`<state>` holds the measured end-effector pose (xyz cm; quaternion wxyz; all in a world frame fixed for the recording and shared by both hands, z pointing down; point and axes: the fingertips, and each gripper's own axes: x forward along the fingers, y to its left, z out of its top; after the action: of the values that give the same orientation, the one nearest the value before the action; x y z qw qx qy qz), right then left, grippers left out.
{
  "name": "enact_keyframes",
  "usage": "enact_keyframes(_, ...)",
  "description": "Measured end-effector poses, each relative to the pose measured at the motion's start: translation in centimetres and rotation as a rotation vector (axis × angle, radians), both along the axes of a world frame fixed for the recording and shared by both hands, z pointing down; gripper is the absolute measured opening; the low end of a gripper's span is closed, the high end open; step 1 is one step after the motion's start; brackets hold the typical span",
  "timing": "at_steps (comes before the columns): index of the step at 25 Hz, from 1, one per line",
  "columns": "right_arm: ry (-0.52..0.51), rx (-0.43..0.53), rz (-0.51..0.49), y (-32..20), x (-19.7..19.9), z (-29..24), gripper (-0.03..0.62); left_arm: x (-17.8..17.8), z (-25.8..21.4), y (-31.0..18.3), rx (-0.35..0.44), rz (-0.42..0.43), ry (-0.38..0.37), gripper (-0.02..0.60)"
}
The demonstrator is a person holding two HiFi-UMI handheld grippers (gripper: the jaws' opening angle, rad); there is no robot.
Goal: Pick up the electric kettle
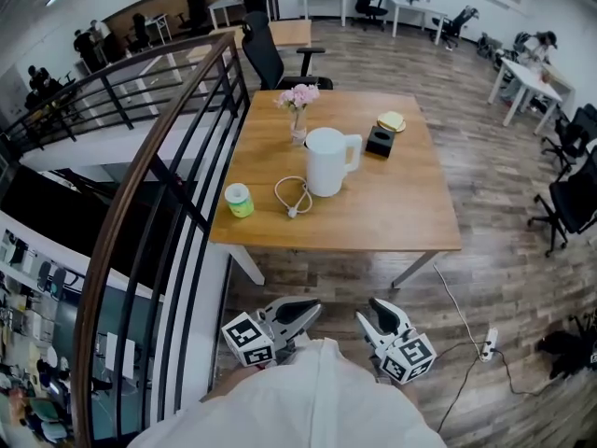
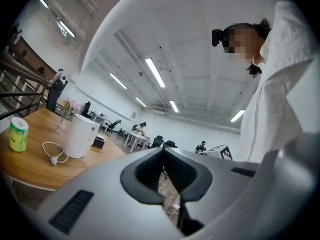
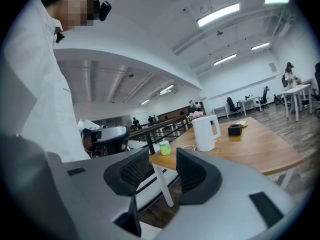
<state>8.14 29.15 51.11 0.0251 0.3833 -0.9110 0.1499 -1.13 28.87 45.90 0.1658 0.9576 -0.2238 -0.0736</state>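
The white electric kettle (image 1: pixel 326 161) stands upright near the middle of a wooden table (image 1: pixel 401 203), its handle turned to the right. It shows too in the left gripper view as the kettle (image 2: pixel 80 135) and in the right gripper view as the kettle (image 3: pixel 205 133), far off in both. Both grippers hang low in front of the person, short of the table's near edge. My left gripper (image 1: pixel 303 308) (image 2: pixel 162 154) is shut with nothing in it. My right gripper (image 1: pixel 378 308) (image 3: pixel 164 166) is open, a clear gap between its jaws and nothing in it.
On the table lie a coiled white cable (image 1: pixel 294 196), a green cup (image 1: pixel 239 200), a vase of pink flowers (image 1: pixel 298 110) and a black box (image 1: pixel 379 141). A dark stair railing (image 1: pixel 159 185) runs along the left. A power strip (image 1: pixel 488 343) lies on the floor at right.
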Motion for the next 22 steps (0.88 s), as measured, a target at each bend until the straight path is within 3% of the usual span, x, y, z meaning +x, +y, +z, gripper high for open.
enact_keyframes(14, -0.017, -0.009, 0.066, -11.0, 1.6, 0.6, 0.163, 2.2, 0.6, -11.2, 0.009, 0.081, 0.010, 0.008)
enact_keyframes(22, -0.016, -0.040, 0.044, -18.2, -1.3, 0.4, 0.164, -0.4, 1.1, -18.5, -0.034, 0.072, 0.010, 0.008)
